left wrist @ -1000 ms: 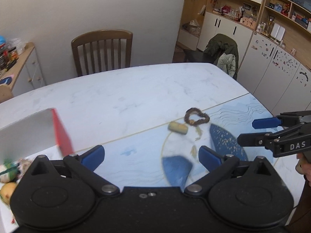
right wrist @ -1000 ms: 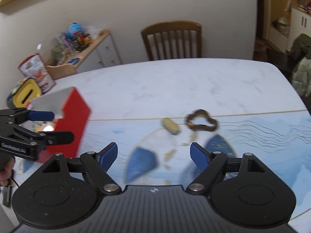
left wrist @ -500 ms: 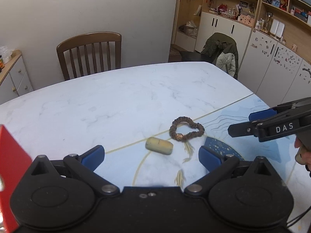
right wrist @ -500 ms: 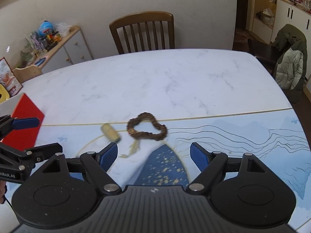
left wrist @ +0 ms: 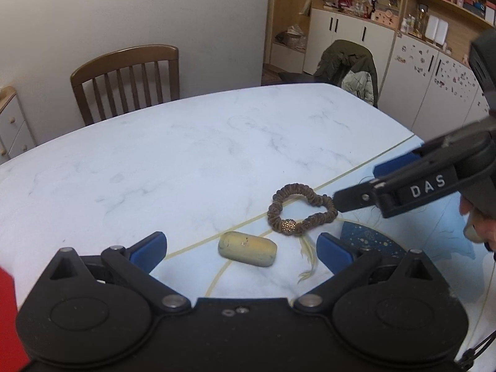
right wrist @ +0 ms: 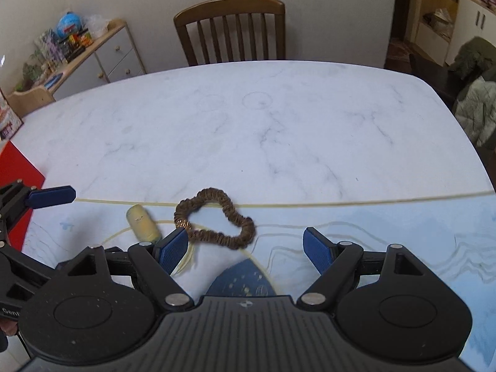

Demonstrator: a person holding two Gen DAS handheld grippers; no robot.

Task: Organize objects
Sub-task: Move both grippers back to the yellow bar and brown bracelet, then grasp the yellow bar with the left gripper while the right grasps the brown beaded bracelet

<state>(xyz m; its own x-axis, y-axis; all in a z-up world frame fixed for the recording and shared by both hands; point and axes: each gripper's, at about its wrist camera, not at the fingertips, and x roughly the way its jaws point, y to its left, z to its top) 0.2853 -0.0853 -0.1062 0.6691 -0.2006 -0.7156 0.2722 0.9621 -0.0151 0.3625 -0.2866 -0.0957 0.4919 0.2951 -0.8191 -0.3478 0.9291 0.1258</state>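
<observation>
A beige cork-like cylinder (left wrist: 247, 249) lies on its side on the table mat, with a brown scrunchie (left wrist: 273, 214) bearing a gold bead just to its right. My left gripper (left wrist: 241, 249) is open low over the mat; the cylinder lies between its blue fingertips and neither pad touches it. My right gripper (right wrist: 245, 246) is open too, hovering close over the near edge of the scrunchie (right wrist: 214, 236). In that view the cylinder (right wrist: 142, 226) sits beside its left pad. The right gripper (left wrist: 356, 186) reaches in from the right, its tip next to the scrunchie.
A red box (right wrist: 15, 179) stands at the table's left edge. A wooden chair (right wrist: 231, 28) stands at the far side of the marble table (right wrist: 263, 130). Another chair with a green jacket (left wrist: 350, 65) is at the far right corner. Cabinets line the right wall.
Both grippers have come down and closer to the cylinder and scrunchie, which now look larger. The red box has slid towards the left edge of both views. Both jaws stay open.
</observation>
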